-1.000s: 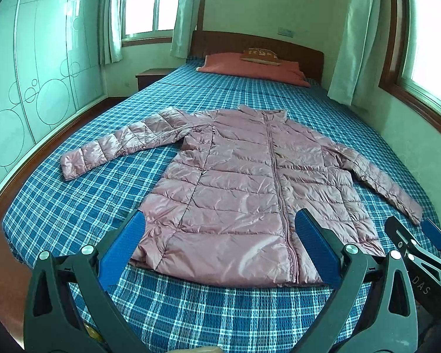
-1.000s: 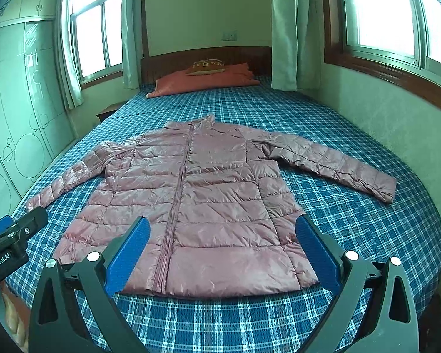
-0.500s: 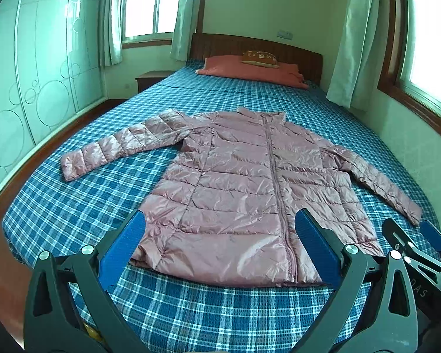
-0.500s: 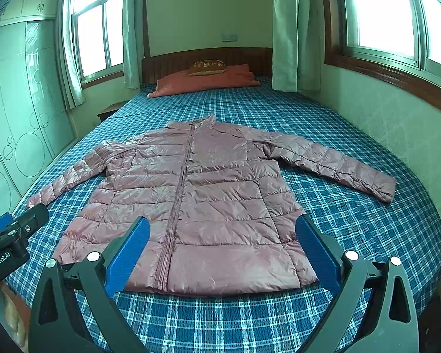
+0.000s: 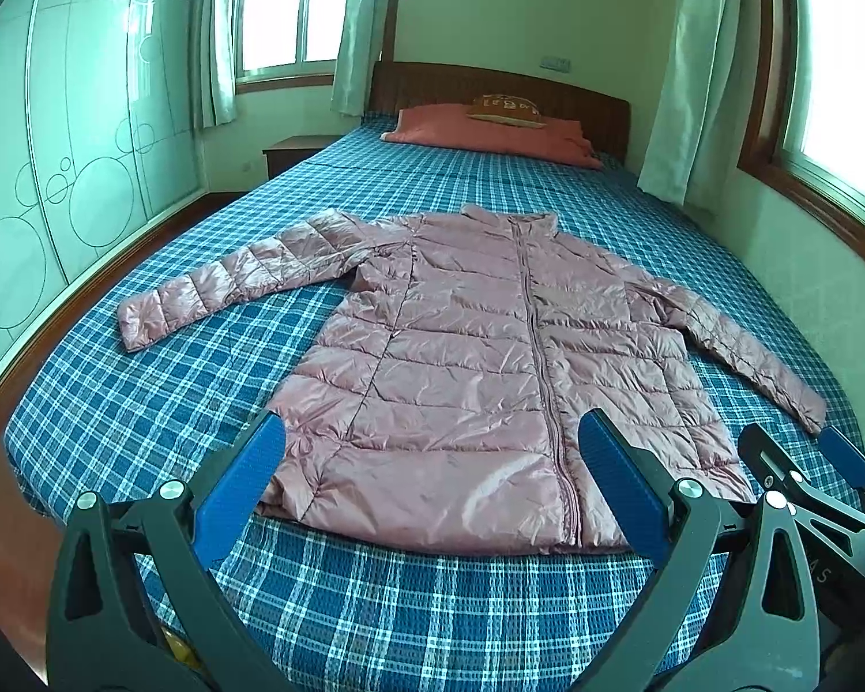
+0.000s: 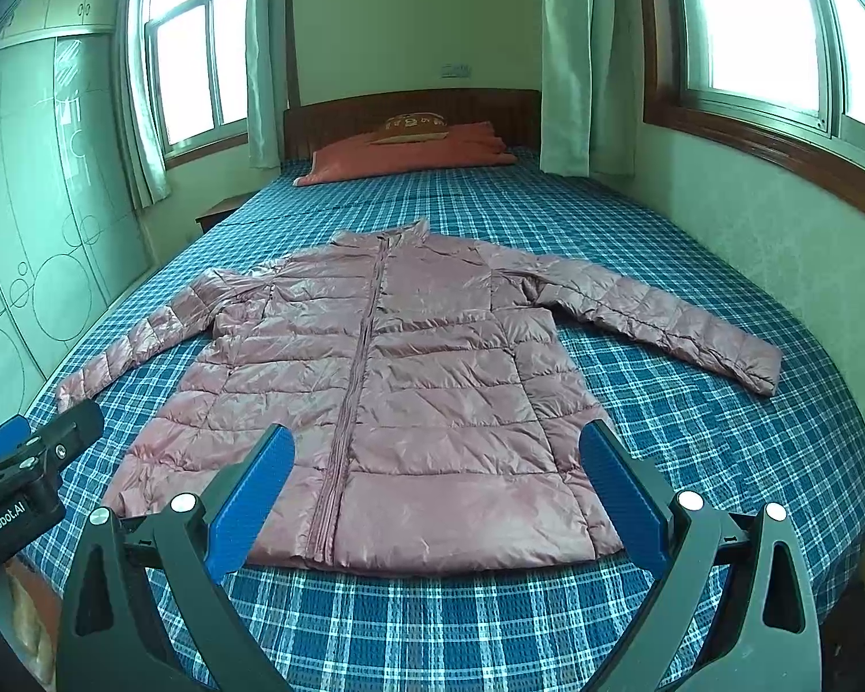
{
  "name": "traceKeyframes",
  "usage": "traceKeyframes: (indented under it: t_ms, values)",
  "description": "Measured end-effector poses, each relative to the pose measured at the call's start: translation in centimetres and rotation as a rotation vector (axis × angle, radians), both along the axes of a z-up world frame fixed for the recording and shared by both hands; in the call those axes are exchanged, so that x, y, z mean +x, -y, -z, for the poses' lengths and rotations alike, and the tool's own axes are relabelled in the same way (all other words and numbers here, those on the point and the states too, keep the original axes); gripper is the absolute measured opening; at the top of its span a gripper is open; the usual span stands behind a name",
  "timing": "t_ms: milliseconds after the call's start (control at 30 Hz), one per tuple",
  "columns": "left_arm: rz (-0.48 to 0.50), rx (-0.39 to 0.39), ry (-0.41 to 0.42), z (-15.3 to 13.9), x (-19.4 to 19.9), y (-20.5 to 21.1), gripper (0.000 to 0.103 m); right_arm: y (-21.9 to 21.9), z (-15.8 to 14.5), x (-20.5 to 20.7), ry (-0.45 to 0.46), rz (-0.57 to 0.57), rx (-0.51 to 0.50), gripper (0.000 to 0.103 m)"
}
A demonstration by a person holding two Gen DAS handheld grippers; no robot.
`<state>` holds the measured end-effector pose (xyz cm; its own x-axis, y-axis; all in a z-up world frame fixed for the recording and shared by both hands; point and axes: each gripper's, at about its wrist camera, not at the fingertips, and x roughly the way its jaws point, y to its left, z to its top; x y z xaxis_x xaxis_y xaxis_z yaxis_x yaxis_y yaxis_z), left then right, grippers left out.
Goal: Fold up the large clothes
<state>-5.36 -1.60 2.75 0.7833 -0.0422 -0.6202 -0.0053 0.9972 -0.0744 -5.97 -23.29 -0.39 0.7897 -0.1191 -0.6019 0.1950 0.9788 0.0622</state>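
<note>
A pink quilted puffer jacket (image 5: 478,369) lies flat and zipped on the blue plaid bed (image 5: 144,392), both sleeves spread out, hem toward me. It also shows in the right wrist view (image 6: 386,403). My left gripper (image 5: 432,461) is open and empty, held above the foot of the bed near the hem's left part. My right gripper (image 6: 432,461) is open and empty, held near the hem's right part. The right gripper also shows at the right edge of the left wrist view (image 5: 801,467). The left gripper shows at the left edge of the right wrist view (image 6: 29,461).
An orange pillow (image 5: 490,132) with a small cushion (image 5: 507,106) lies at the wooden headboard. A nightstand (image 5: 294,150) stands at the far left. A wardrobe (image 5: 57,161) runs along the left. The right side of the bed meets the wall under a window (image 6: 778,29).
Both grippers have drawn back a little and tilted up, so the jacket sits slightly lower and farther in both views. The jacket has not moved.
</note>
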Motion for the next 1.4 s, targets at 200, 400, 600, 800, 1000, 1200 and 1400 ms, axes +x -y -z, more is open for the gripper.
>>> traceKeyframes:
  t_ms: [200, 400, 600, 800, 1000, 1200, 1400]
  values:
    - [0.001, 0.002, 0.001, 0.04, -0.09, 0.09, 0.101, -0.18, 0.10, -0.02, -0.001, -0.004, -0.004, 0.098]
    - [0.001, 0.000, -0.001, 0.13, -0.11, 0.12, 0.101, -0.24, 0.13, -0.10, -0.002, -0.002, -0.001, 0.098]
    - [0.001, 0.001, -0.005, 0.17, -0.18, 0.08, 0.101, -0.21, 0.21, -0.04, -0.004, -0.003, 0.000, 0.098]
    - [0.000, 0.001, -0.005, 0.24, -0.27, 0.02, 0.101, -0.33, 0.16, -0.18, -0.005, -0.003, -0.002, 0.098]
    - [-0.006, 0.007, -0.005, 0.30, -0.25, -0.10, 0.101, -0.34, 0.22, -0.15, -0.007, -0.002, 0.001, 0.098]
    - [-0.008, 0.015, -0.004, 0.54, -0.23, -0.12, 0.101, -0.34, 0.25, -0.19, -0.008, -0.002, 0.002, 0.098]
    - [0.009, 0.042, 0.029, 0.28, -0.59, 0.46, 0.101, -0.42, 0.30, -0.02, -0.007, -0.003, 0.002, 0.098]
